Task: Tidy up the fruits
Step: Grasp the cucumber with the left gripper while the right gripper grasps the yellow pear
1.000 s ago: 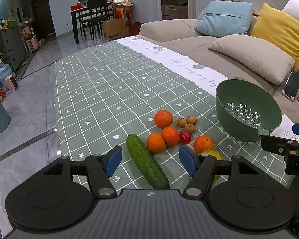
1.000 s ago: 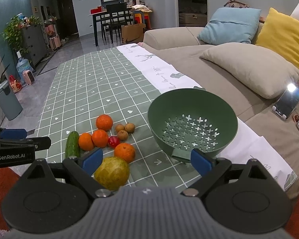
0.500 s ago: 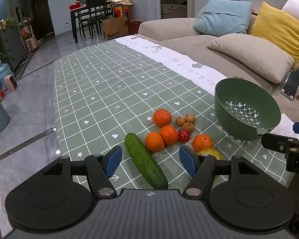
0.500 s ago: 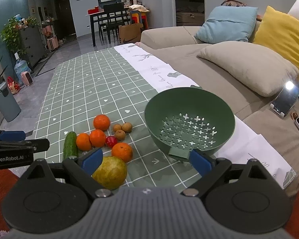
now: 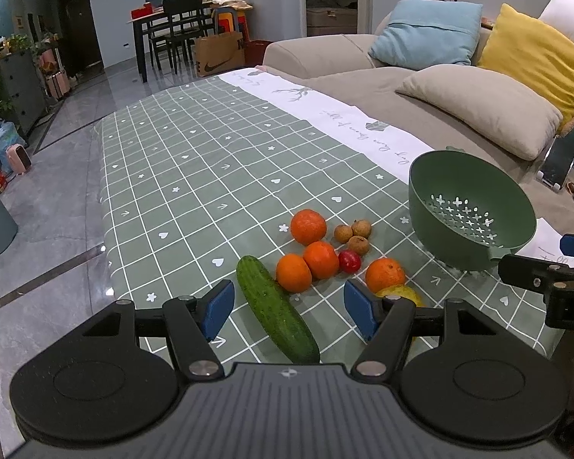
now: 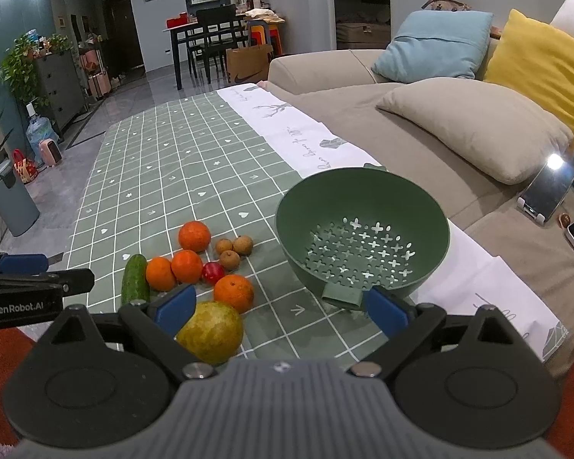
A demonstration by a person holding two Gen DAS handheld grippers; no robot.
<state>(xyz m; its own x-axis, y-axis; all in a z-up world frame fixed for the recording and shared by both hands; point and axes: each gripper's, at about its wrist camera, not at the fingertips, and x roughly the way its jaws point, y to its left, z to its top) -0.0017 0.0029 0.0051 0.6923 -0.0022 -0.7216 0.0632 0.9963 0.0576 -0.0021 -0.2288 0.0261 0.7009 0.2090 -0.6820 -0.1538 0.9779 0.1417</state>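
Note:
On the green checked cloth [image 5: 195, 176] lie a cucumber [image 5: 275, 310], several oranges [image 5: 308, 226], a small red fruit [image 5: 349, 261], three brown longans [image 5: 352, 234] and a yellow-green pear [image 6: 211, 332]. A green colander bowl [image 6: 363, 229] stands empty to their right. My left gripper [image 5: 289, 310] hovers open over the near end of the cucumber, holding nothing. My right gripper [image 6: 279, 308] is open too, with the pear by its left finger and the colander's handle by its right one. Each gripper shows at the edge of the other's view.
A beige sofa [image 5: 459, 114] with cushions runs along the table's right side. A phone on a stand [image 6: 547, 195] sits beyond the colander. The cloth's left edge drops to a grey tiled floor [image 5: 46, 210]. A dining table and chairs [image 5: 183, 23] stand far back.

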